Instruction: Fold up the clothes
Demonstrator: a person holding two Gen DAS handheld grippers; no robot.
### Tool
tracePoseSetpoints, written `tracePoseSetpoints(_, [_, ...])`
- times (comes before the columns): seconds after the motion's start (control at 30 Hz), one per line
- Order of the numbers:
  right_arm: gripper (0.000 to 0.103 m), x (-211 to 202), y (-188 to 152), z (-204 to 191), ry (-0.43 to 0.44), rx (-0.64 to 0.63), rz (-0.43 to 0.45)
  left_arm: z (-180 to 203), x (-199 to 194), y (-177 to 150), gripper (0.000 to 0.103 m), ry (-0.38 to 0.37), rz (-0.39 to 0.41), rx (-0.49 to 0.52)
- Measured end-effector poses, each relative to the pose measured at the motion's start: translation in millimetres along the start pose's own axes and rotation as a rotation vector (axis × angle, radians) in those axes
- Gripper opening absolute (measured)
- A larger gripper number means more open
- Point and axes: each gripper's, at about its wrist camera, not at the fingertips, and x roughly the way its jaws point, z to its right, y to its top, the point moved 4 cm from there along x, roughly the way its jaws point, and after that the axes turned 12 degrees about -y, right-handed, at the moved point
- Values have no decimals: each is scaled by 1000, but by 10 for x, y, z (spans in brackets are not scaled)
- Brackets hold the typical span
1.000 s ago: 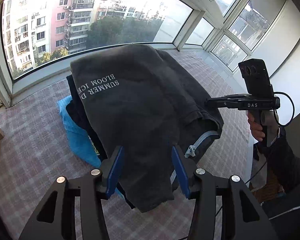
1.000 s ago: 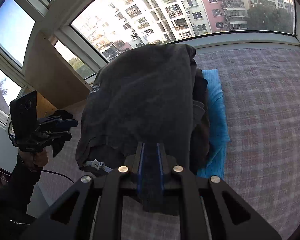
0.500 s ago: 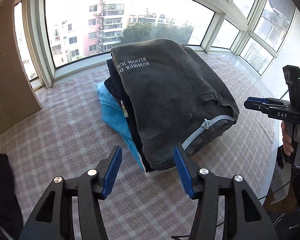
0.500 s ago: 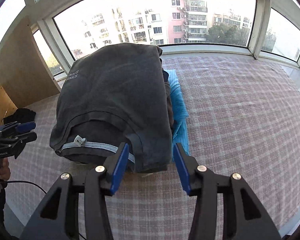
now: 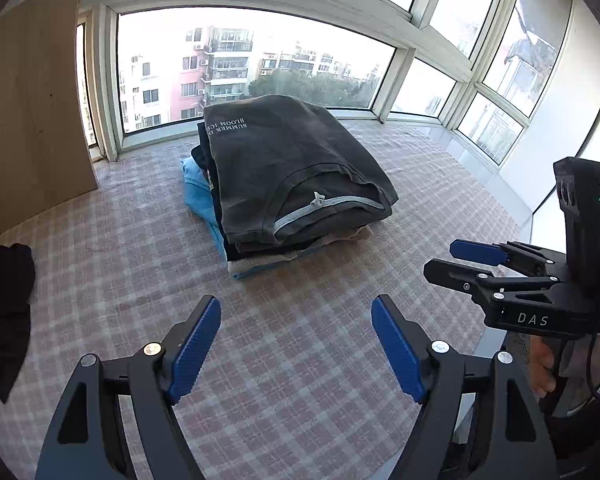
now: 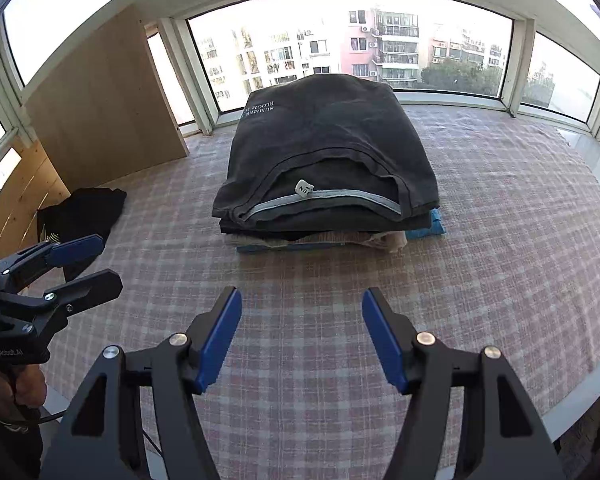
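Folded dark grey tee tops the stack of folded clothes mid-counter, on the checked cloth. We've got both grippers clear of it: left gripper w/ fingers just opened wide, nothing btwn; right gripper fingers also just spread, empty. Black garment lies apart at the counter's left edge, by a wood panel.

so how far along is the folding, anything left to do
Done: the dark grey t-shirt lies folded on top of the stack, over a blue garment. In hand: nothing; the left gripper and right gripper have just been opening and stand empty, clear of the pile. Left: a black garment lies crumpled beside the wooden panel.
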Motion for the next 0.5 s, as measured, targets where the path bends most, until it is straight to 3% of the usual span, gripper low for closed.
tracePoseSetpoints(0.13, [62, -296, -154, -228, -41, 34, 29, -14, -339, -125, 76, 20, 19, 32])
tracePoseSetpoints(0.23, [62, -496, -257, -421, -90, 53, 54, -13, -573, -222, 76, -10, 21, 45])
tracePoseSetpoints(0.5, [62, -986, -593, -820, -181, 122, 100, 103, -992, -566, 76, -25, -7, 180])
